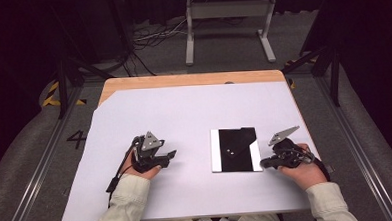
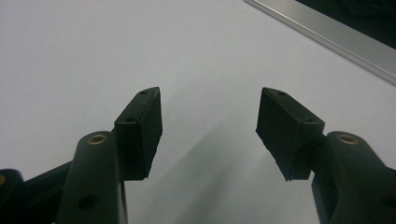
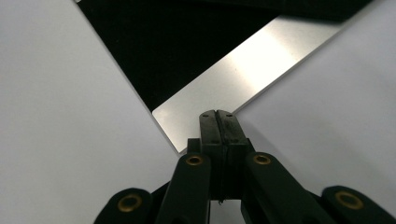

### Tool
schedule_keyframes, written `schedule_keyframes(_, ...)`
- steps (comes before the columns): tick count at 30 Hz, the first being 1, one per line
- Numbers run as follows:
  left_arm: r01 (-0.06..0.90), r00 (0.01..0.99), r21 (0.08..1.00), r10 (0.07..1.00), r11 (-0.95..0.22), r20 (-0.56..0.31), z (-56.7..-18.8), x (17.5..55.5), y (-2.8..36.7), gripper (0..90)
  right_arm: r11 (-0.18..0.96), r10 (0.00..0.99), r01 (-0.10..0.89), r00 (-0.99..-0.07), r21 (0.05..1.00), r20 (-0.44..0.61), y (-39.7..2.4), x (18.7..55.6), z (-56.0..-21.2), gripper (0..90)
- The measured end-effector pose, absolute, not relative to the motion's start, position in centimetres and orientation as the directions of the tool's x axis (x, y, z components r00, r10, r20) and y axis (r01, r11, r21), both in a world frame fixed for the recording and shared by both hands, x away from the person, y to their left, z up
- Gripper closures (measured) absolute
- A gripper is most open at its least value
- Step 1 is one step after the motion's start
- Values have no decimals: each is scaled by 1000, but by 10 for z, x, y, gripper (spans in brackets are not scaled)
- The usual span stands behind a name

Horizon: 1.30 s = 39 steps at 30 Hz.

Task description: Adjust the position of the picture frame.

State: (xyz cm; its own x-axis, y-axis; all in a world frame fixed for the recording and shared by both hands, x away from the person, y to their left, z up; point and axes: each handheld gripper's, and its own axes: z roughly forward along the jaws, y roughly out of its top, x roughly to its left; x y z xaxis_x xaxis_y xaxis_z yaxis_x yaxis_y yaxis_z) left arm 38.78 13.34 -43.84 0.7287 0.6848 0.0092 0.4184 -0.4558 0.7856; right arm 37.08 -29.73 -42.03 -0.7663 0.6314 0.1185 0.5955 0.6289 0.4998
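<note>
While my right hand-held gripper [image 1: 264,162] sits at the near right corner of the black tray [image 1: 236,150], its jaws are clenched flat together with nothing between them, so I judge I am at the approach step: lining up on the tray's pale metal edge and not yet gripping it. The tray lies flat on the white sheet of the counter [image 1: 184,111], right of centre, with silvery bands along its left and right sides. My left hand-held gripper [image 1: 168,156] rests well to the left of the tray, jaws released and wide, over bare sheet. The next move, as I see it, calls for either parting the right jaws to take the rim, or using the shut tips to nudge the corner; since the tray lies so flat, getting a jaw under it will need a low, careful angle. The high view gives me the whole layout, both hands, and two small pale specks on the tray's black face, which I cannot identify. The right gripper view shows what that one cannot: the shut tips [image 3: 218,122] just at the brushed metal corner [image 3: 252,65]. The left gripper view shows ribbed pads [image 2: 147,126] apart, and a metal strip [image 2: 327,32] at far right.
</note>
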Motion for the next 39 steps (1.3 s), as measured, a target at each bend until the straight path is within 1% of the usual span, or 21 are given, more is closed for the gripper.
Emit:
schedule_keyframes(11, 407, 742, 779, 670, -476, 21, -437, 387, 126, 424, 652, 573, 547, -809, 525, 131, -274, 370, -424, 900)
schedule_keyframes(16, 386, 758, 778, 651, -495, 38, -433, 386, 120, 424, 659, 555, 528, -822, 536, 128, -261, 372, -425, 900)
schedule_keyframes(22, 388, 762, 777, 647, -496, 33, -433, 385, 120, 424, 656, 541, 513, -831, 553, 130, -248, 376, -427, 900)
schedule_keyframes(27, 388, 765, 777, 644, -496, 30, -433, 386, 121, 427, 671, 524, 496, -843, 552, 121, -247, 379, -426, 900)
schedule_keyframes(33, 391, 769, 770, 639, -503, 27, -433, 385, 119, 450, 627, 577, 485, -815, 610, 54, -255, 392, -405, 900)
schedule_keyframes(36, 380, 779, 773, 626, -508, 28, -432, 383, 118, 493, 604, 623, 491, -782, 628, 12, -262, 406, -397, 900)
schedule_keyframes(39, 360, 788, 789, 615, -499, 30, -430, 380, 118, 511, 582, 663, 506, -748, 637, -11, -269, 422, -393, 900)
